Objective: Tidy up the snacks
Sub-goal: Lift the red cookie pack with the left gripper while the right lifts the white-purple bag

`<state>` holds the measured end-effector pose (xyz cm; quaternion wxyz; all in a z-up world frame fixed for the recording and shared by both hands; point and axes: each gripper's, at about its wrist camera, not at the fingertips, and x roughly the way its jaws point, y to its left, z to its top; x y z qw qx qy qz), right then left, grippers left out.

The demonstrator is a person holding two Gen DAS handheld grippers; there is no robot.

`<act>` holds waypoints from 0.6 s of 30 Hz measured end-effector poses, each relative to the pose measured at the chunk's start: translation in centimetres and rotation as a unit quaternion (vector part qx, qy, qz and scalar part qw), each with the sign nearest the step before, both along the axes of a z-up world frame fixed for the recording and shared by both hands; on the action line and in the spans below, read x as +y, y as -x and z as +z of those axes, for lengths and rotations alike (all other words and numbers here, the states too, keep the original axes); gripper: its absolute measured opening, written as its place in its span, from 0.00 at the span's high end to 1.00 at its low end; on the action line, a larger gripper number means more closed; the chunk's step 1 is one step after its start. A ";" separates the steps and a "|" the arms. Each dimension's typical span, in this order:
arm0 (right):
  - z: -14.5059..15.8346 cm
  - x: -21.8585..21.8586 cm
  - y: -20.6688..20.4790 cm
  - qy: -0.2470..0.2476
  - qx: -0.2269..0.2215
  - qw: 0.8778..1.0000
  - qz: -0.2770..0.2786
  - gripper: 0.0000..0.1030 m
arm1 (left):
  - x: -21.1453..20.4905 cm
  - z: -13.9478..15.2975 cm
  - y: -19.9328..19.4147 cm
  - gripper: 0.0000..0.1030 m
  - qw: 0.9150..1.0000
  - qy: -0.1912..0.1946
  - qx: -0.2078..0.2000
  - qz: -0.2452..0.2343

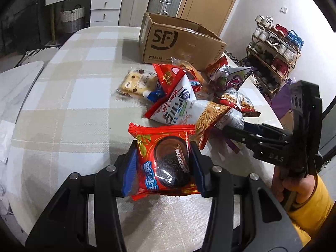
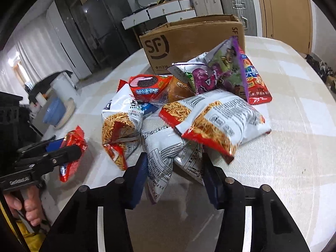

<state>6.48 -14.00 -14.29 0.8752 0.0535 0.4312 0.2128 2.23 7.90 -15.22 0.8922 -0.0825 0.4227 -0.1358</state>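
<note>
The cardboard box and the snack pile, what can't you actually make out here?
- Inside of the cardboard box: both wrist views see only its outer walls.
- Silver packet between the right gripper jaws: only its printed back shows, front and flavour hidden.
- Packets at the bottom of the pile: covered by the noodle snack bag.
- Small print: too small in either view.

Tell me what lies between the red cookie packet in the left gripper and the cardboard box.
In the left wrist view, the snack pile lies between the red cookie packet and the cardboard box, with a white noodle-snack bag nearest the packet.
</note>
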 end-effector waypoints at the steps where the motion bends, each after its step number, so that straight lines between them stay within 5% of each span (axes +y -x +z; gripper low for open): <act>1: 0.1 -0.2 0.3 -0.010 0.000 1.000 0.003 0.52 | 0.0 0.1 0.1 0.58 1.000 -0.001 -0.001 0.001; 8: 1.5 -2.2 2.6 -0.059 -0.001 0.998 0.010 0.52 | -0.2 1.5 1.1 0.58 1.000 -0.001 -0.019 -0.002; 18: 7.2 -4.1 6.4 -0.109 -0.075 0.991 0.013 0.53 | -0.9 5.1 2.2 0.58 0.998 -0.006 -0.056 -0.003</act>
